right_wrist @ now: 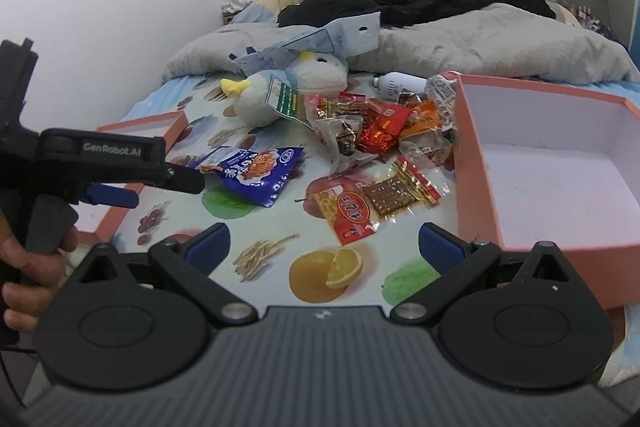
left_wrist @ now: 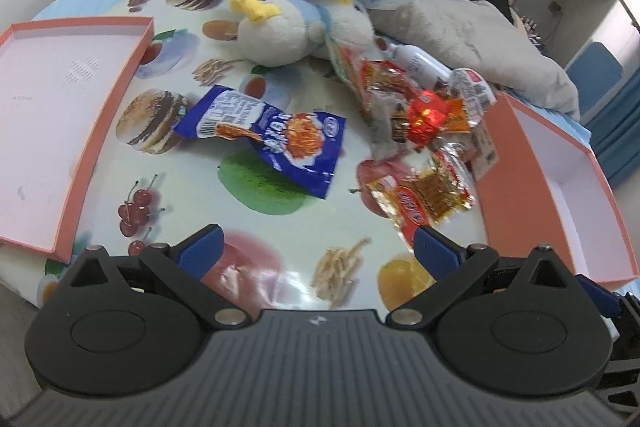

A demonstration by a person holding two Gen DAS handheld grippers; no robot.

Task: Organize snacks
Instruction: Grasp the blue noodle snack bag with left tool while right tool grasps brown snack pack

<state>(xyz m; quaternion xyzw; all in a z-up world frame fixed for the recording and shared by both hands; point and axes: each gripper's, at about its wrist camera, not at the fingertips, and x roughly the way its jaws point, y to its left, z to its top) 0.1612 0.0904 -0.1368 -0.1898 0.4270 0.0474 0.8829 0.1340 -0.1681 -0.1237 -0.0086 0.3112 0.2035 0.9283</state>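
A blue snack bag (left_wrist: 276, 143) (right_wrist: 256, 175) lies on the fruit-print cloth, ahead of my left gripper (left_wrist: 320, 247), which is open and holds nothing. To its right lies a red and clear packet (left_wrist: 424, 199) (right_wrist: 376, 203), and behind that a pile of small red and orange snacks (left_wrist: 420, 107) (right_wrist: 380, 131). My right gripper (right_wrist: 324, 247) is open and empty, hovering in front of the red packet. In the right wrist view the left gripper (right_wrist: 160, 189) shows side-on at the left, held by a hand (right_wrist: 24, 259), just left of the blue bag.
A shallow pink lid (left_wrist: 120, 107) (right_wrist: 140, 123) lies at the left and a deeper pink box (left_wrist: 500, 163) (right_wrist: 468, 163) at the right. A plush duck (left_wrist: 300, 31) (right_wrist: 304, 83), a white bottle (right_wrist: 400, 83), a grey blanket and black clothes lie behind.
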